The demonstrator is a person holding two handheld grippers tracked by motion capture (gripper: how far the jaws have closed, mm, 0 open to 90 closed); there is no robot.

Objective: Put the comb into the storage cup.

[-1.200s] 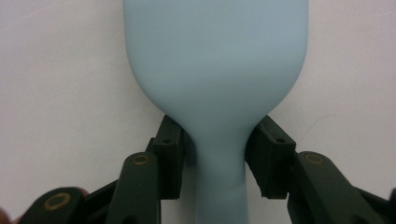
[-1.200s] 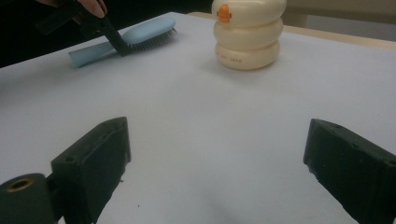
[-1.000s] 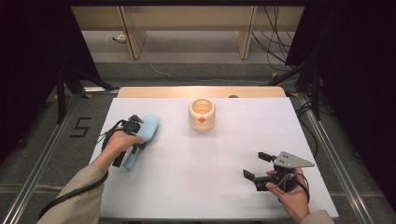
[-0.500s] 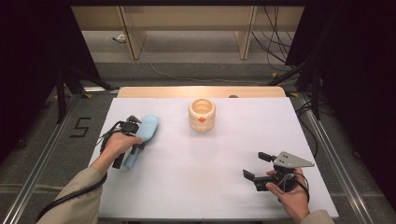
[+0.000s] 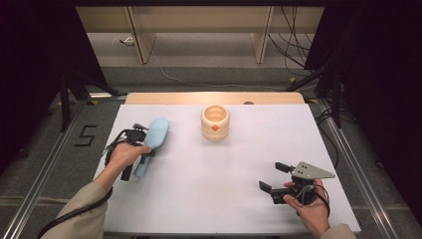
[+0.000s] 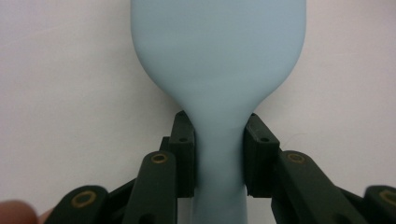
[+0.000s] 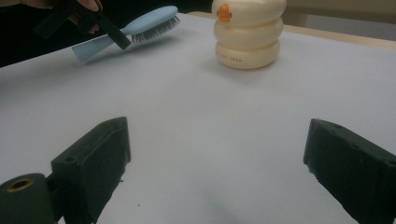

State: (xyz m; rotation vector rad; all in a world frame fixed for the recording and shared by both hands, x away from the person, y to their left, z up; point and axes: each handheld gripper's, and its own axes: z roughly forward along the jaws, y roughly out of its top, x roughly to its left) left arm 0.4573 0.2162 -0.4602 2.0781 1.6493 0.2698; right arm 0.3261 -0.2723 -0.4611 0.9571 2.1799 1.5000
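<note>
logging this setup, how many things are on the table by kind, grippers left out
brush: 1, light blue, its handle clamped in the left gripper
cream ring-sided cup: 1
total: 2

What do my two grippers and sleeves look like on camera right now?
Both are black two-jaw tools. The left gripper has blocky black jaws on linkage arms with brass-coloured pivot pins, and a black cable trailing back along the forearm. The right gripper carries a grey three-cornered plate on top and thin black cables looping at the hand. Both sleeves are beige.
</note>
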